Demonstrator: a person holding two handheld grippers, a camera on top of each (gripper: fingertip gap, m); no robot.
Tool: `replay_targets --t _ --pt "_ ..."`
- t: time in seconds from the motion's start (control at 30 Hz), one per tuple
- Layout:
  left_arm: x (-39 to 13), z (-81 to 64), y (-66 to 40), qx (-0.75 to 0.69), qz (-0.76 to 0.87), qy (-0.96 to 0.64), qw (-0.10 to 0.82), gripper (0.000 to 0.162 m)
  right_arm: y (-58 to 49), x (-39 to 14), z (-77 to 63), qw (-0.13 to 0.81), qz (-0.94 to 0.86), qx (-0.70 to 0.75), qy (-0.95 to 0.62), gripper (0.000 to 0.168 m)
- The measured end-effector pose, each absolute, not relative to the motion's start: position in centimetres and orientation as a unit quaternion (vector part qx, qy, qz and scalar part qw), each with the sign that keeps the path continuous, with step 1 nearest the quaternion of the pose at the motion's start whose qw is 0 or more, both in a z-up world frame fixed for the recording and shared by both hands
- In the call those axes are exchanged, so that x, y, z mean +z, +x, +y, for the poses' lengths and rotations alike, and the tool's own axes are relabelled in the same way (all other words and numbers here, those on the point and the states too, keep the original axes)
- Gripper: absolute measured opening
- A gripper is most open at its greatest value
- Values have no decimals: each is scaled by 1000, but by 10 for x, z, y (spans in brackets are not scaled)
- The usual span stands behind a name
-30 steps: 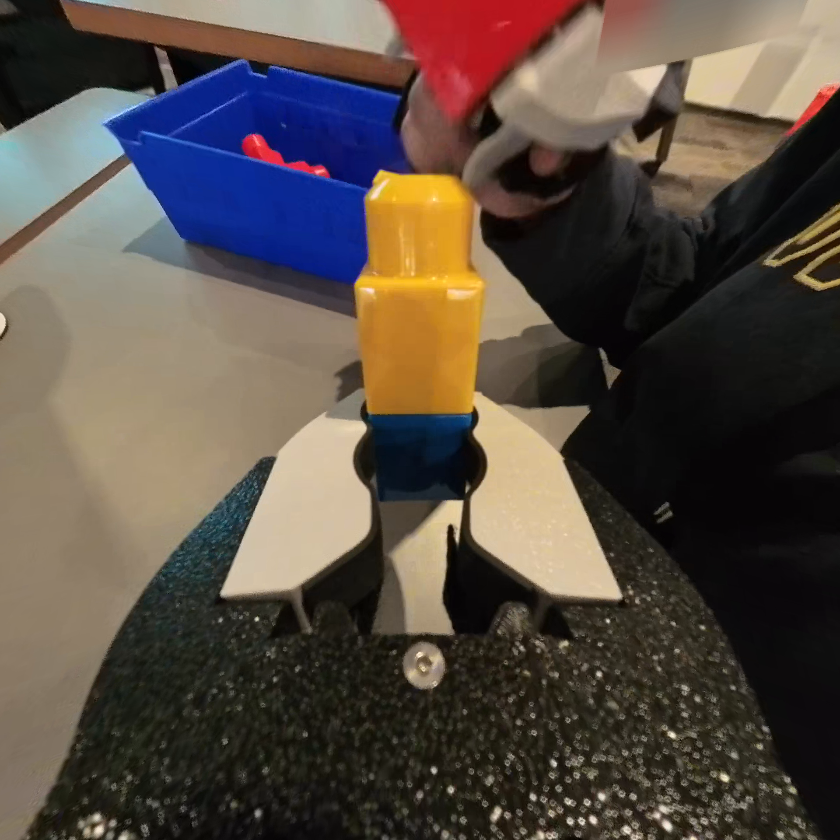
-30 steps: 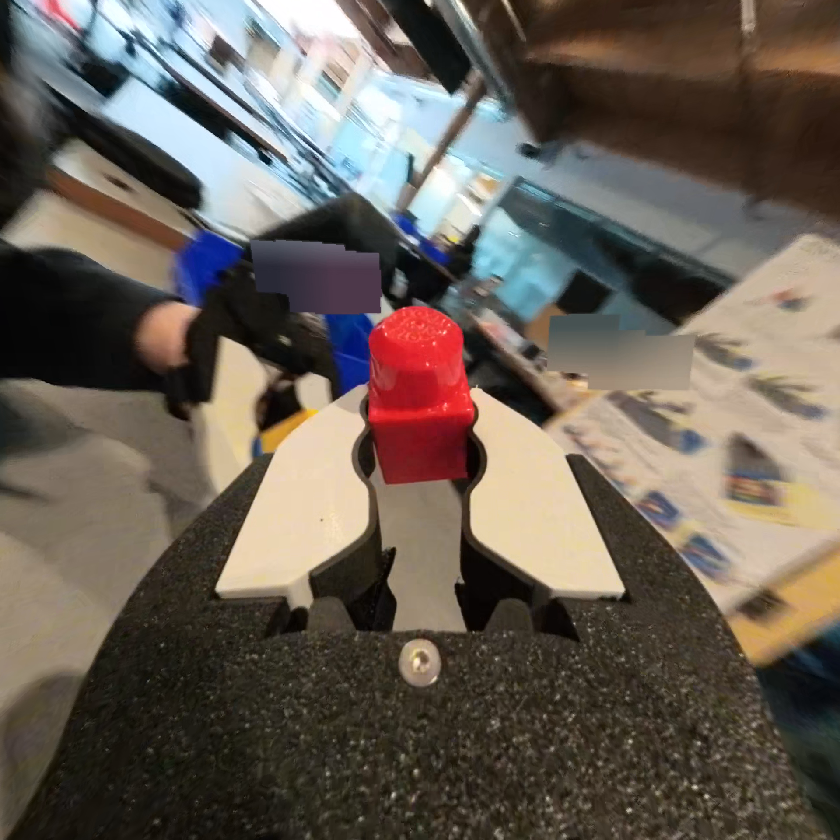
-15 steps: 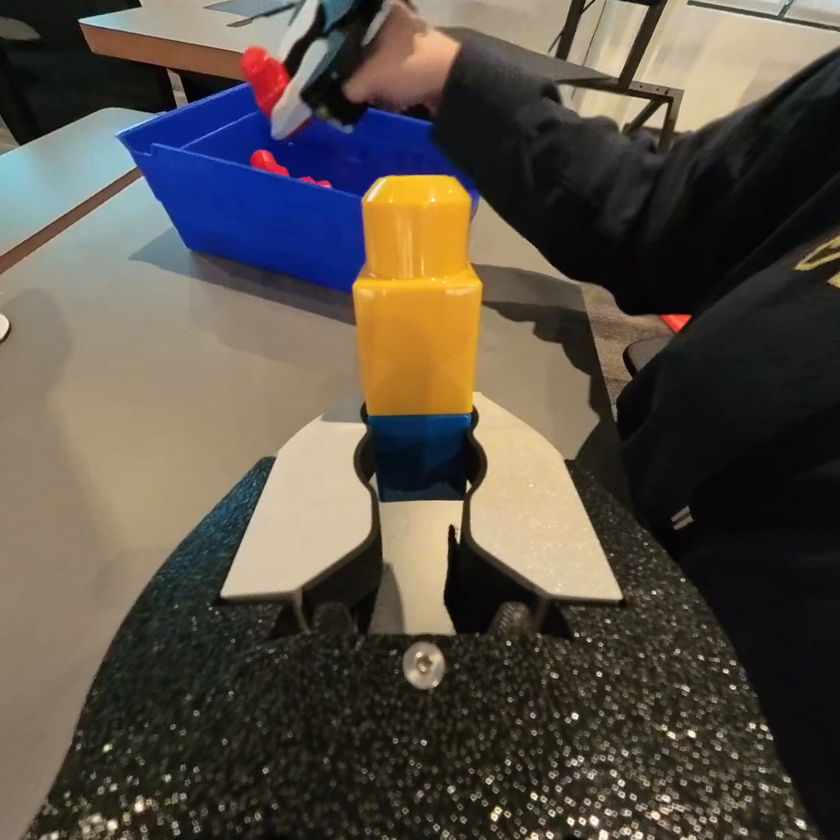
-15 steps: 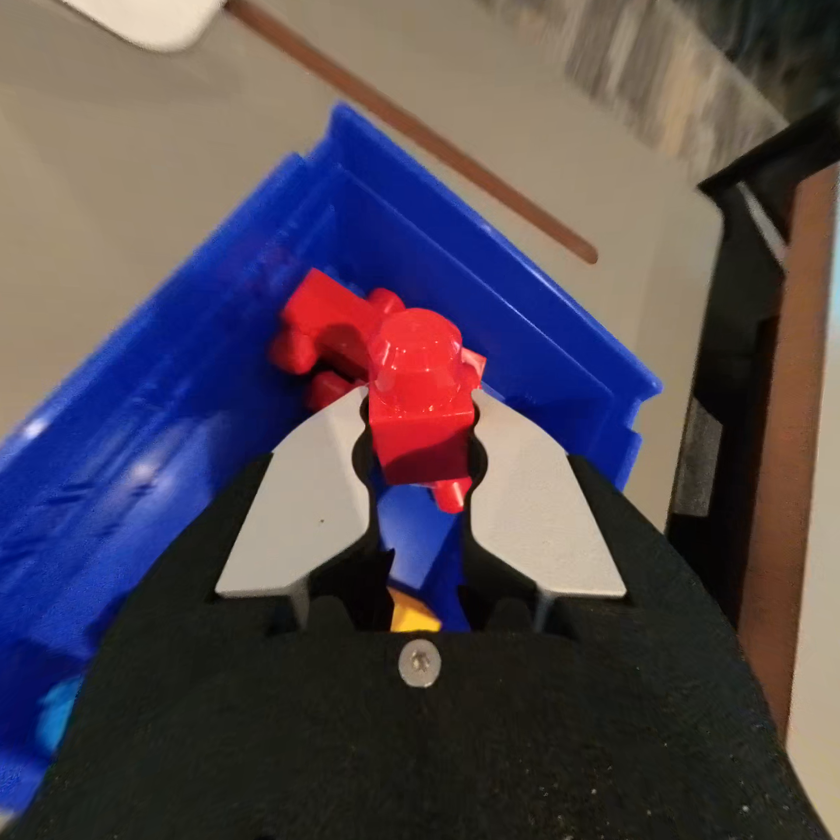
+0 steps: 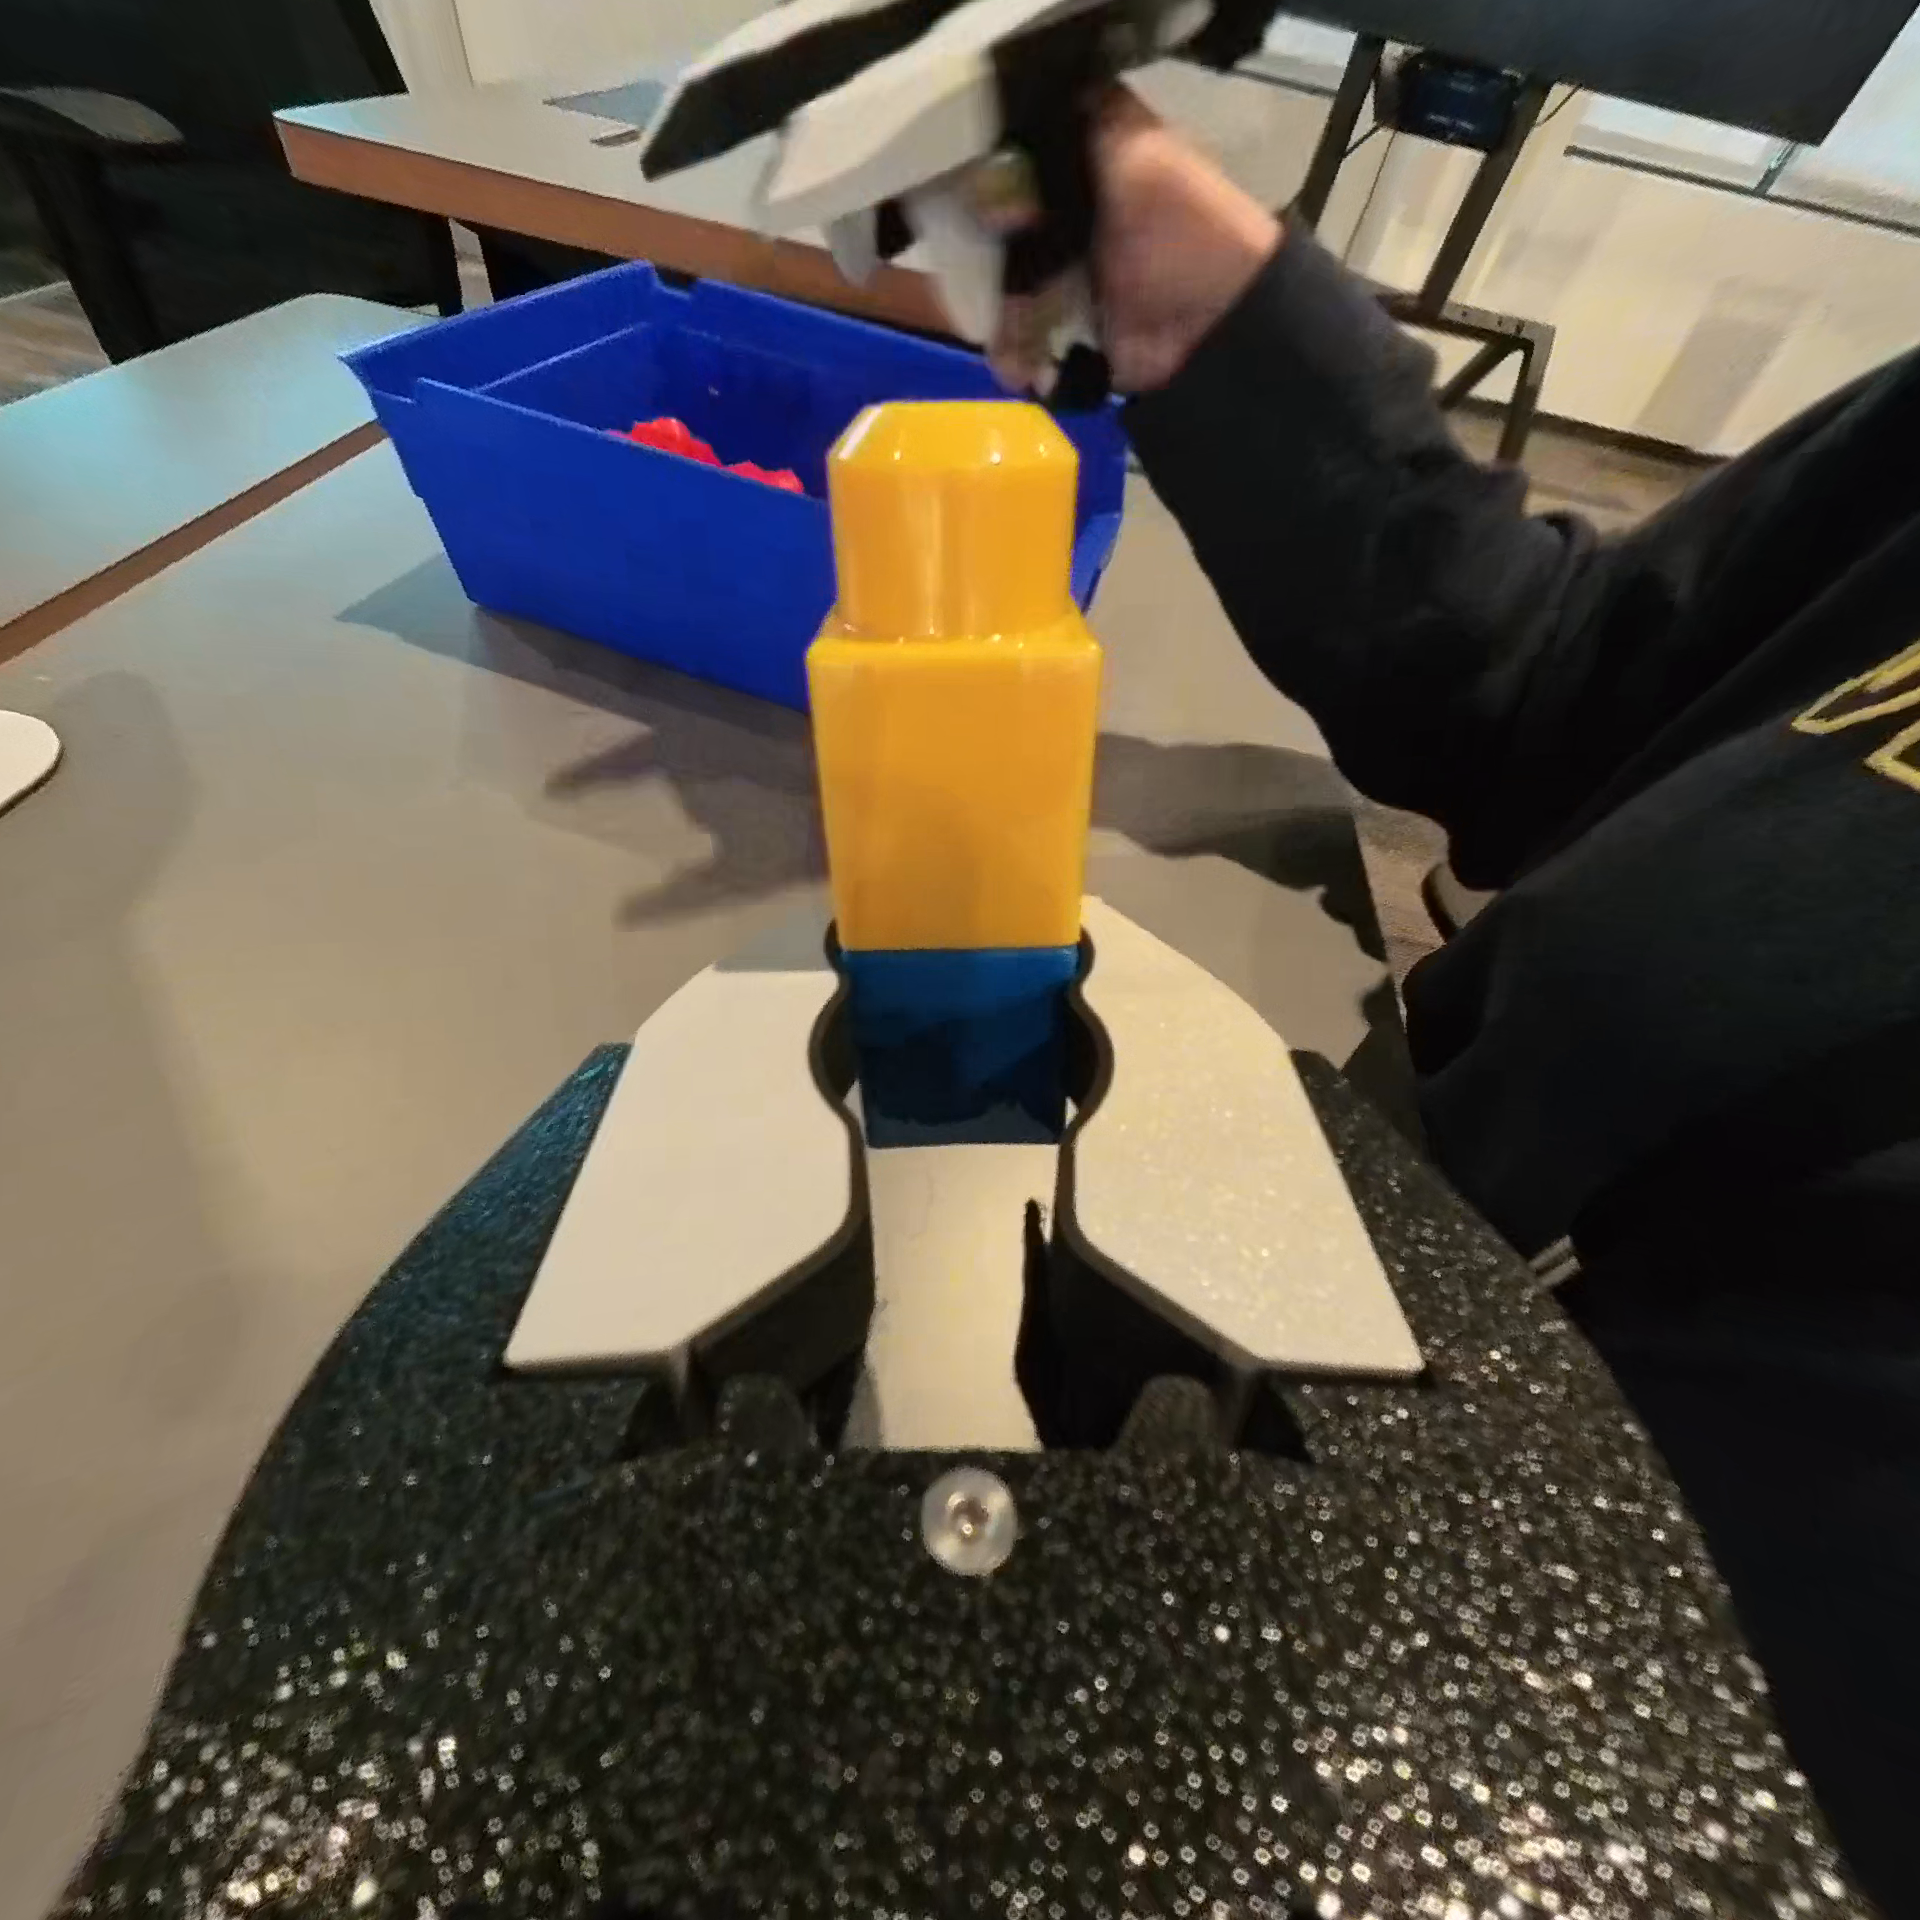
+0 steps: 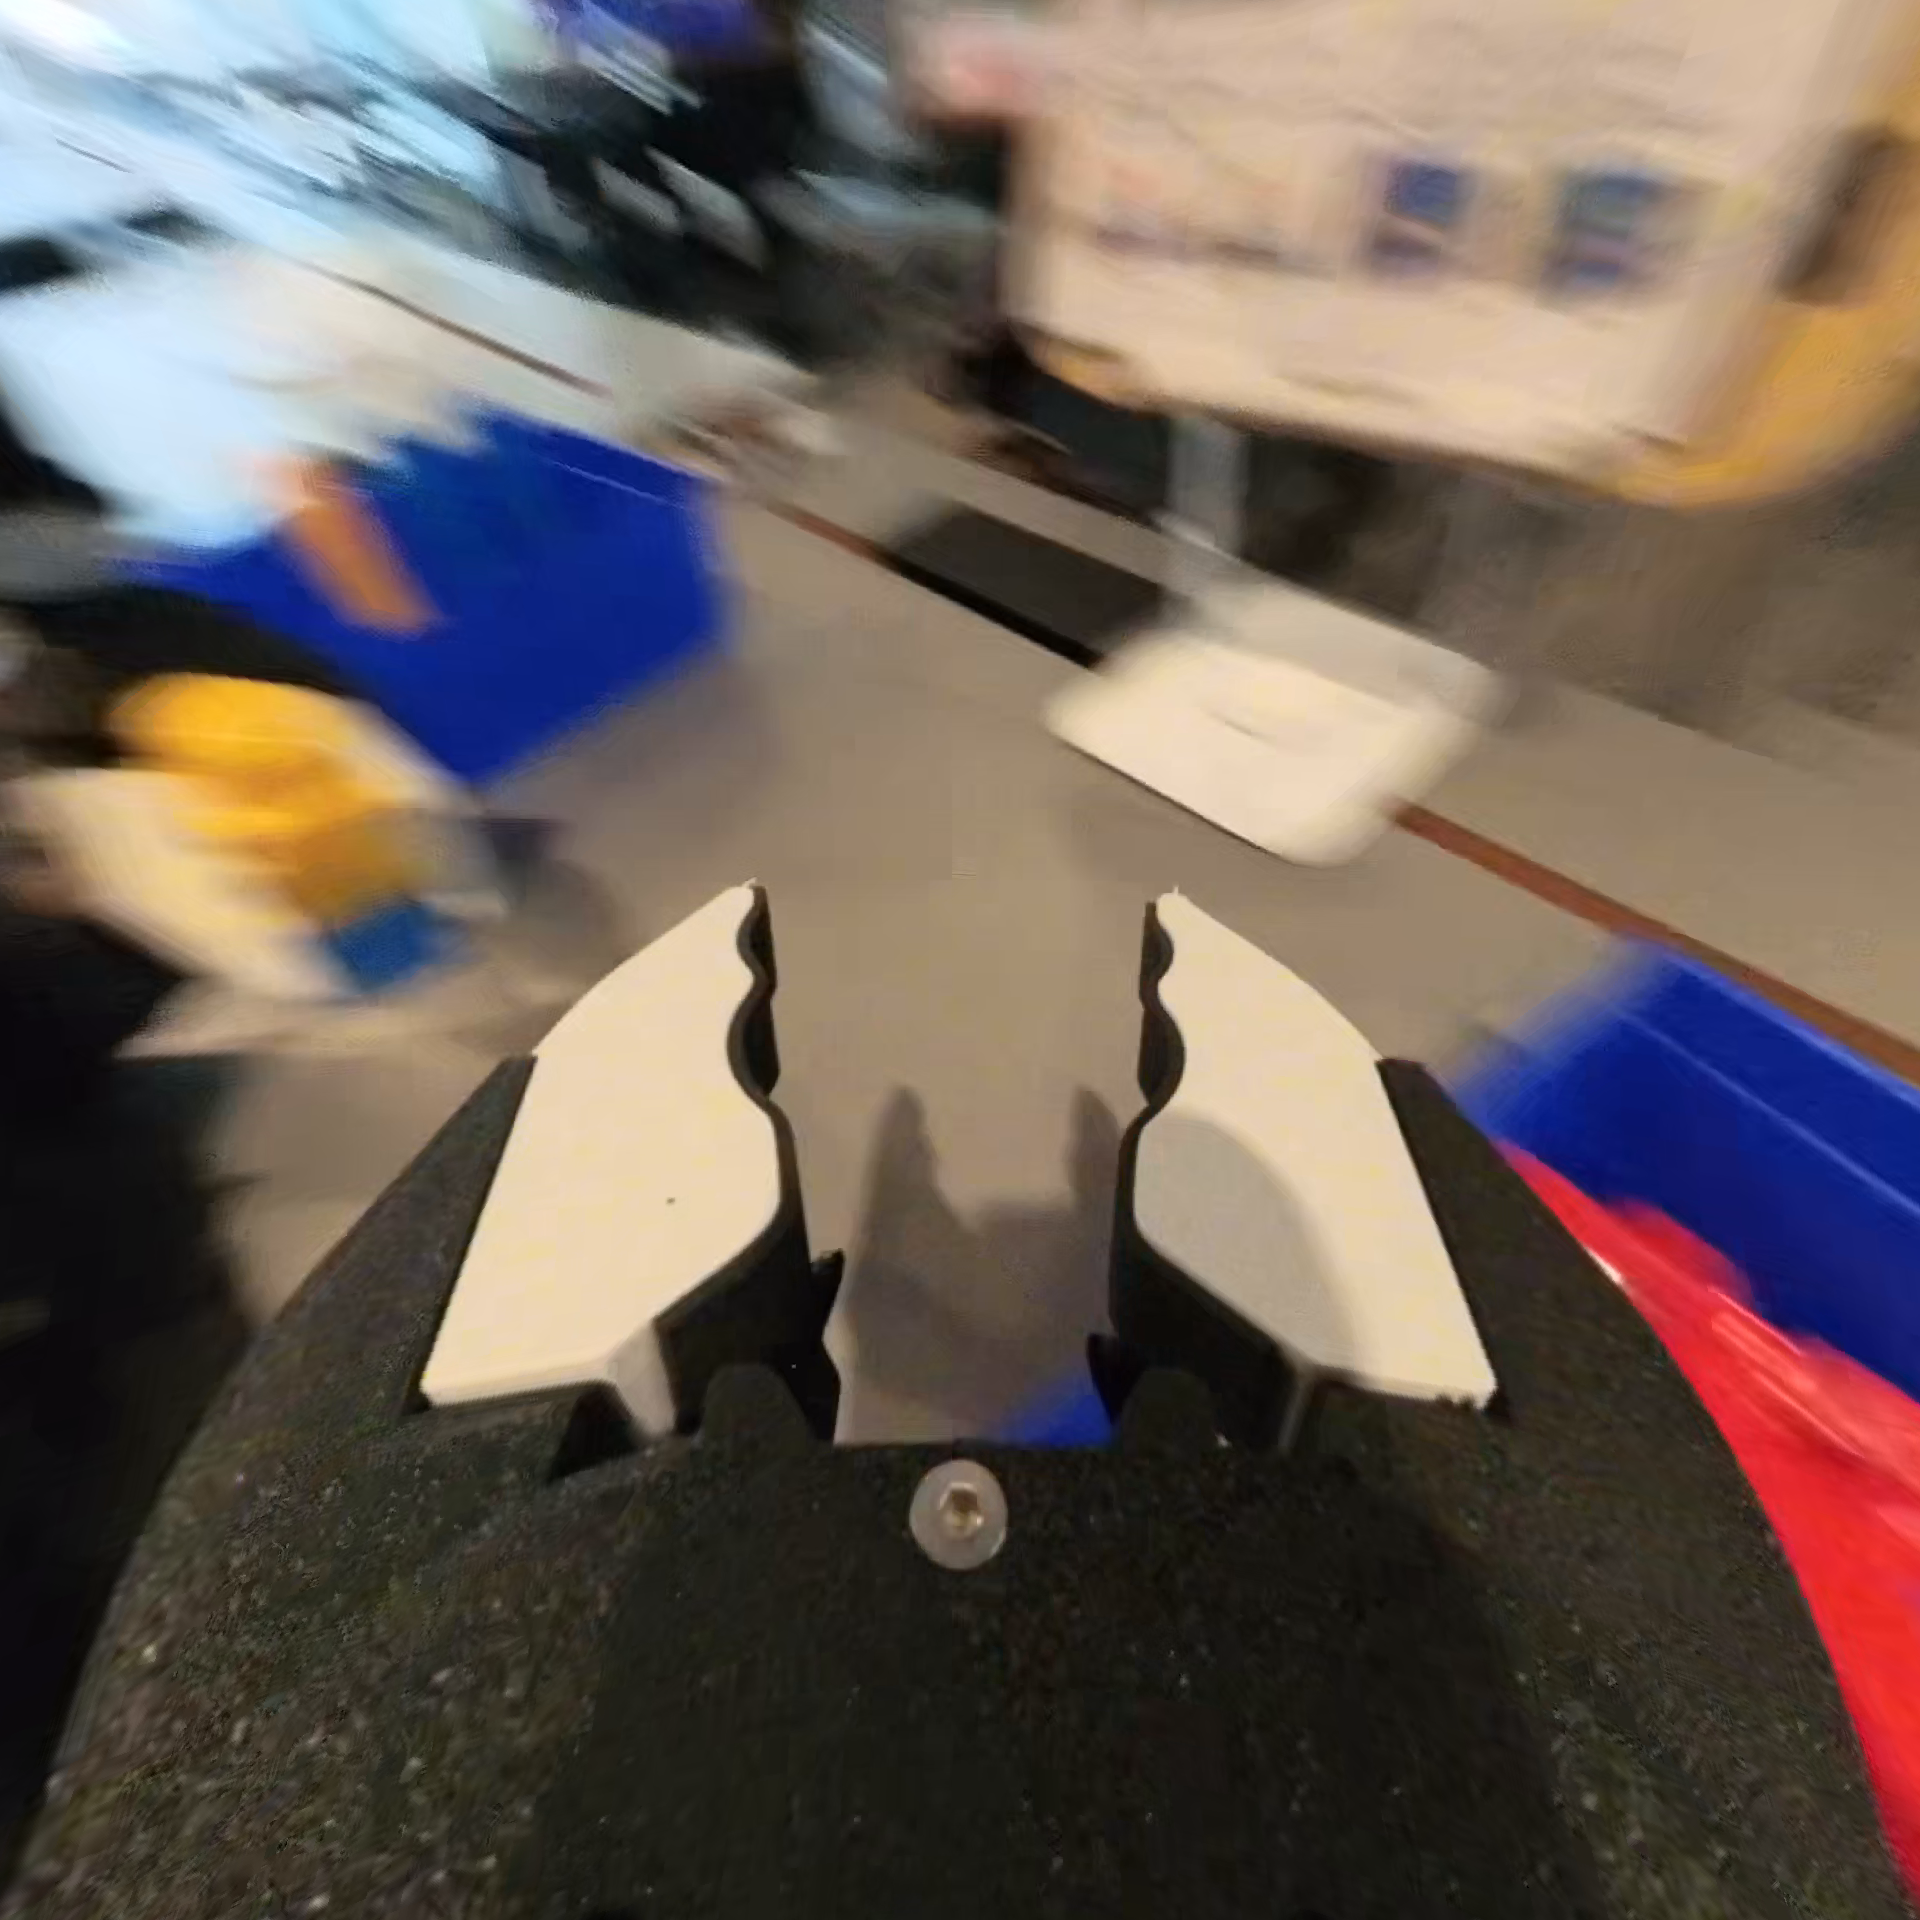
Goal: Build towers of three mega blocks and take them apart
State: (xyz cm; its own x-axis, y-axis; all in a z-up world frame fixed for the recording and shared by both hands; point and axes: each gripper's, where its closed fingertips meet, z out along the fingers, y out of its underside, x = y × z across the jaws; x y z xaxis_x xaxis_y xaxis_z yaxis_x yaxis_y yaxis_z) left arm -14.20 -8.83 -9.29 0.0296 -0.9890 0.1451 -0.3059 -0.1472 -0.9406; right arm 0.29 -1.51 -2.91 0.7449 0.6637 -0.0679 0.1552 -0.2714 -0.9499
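Observation:
My left gripper (image 5: 958, 997) is shut on a blue block (image 5: 956, 1039) with a yellow block (image 5: 951, 675) stacked on top of it, held above the grey table. My right gripper (image 6: 956, 914) is open and empty; it also shows in the left wrist view (image 5: 831, 114), raised above the blue bin (image 5: 623, 540). Red blocks (image 5: 707, 457) lie inside the bin. In the blurred right wrist view the yellow block (image 6: 270, 790) shows at the left and red blocks (image 6: 1766, 1382) at the lower right inside a blue bin (image 6: 1714, 1122).
A grey table (image 5: 312, 883) carries the bin at its far side. A person's dark sleeve (image 5: 1455, 582) reaches in from the right. A white flat object (image 6: 1278, 727) lies on the table in the right wrist view. Another table stands behind.
My right gripper let go of the red block into the bin, opened, and lifted up and away. My left gripper still holds the blue and yellow stack in place.

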Motion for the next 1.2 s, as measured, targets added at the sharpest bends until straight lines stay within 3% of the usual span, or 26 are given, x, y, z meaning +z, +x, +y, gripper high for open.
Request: replay_targets --t 0.07,0.3,0.4,0.43,0.67,0.77,0.9,1.07,1.17,1.2 --pt "-92 -90 -138 -455 535 -604 376 36 -67 -13 -59 538 -348 345 -686 68" --pt "-97 -118 -123 -450 594 -569 348 36 -147 -44 -107 447 -441 410 -661 69" --pt "-101 -127 -119 -451 612 -558 334 36 -154 -52 -117 421 -456 426 -658 36" --pt "-102 -129 -118 -454 612 -557 329 36 -152 -51 -118 431 -459 417 -655 36" --pt "-95 -132 -109 -444 623 -549 338 36 -141 -37 -126 576 -525 221 -586 36" --pt "-109 -127 -111 -452 614 -574 299 35 -98 -13 -110 668 -501 11 -550 36" --pt "-110 -128 -113 -482 596 -566 304 35 20 -29 -82 579 -376 -98 -717 36" --pt "-106 -130 -111 -470 609 -549 327 36 167 -110 -98 306 -231 -185 -905 36" --pt "-103 -130 -109 -476 604 -547 330 36 189 -131 -98 272 -211 -169 -924 39" --pt "-102 -130 -109 -477 603 -547 332 36 192 -134 -95 273 -213 -173 -922 54"
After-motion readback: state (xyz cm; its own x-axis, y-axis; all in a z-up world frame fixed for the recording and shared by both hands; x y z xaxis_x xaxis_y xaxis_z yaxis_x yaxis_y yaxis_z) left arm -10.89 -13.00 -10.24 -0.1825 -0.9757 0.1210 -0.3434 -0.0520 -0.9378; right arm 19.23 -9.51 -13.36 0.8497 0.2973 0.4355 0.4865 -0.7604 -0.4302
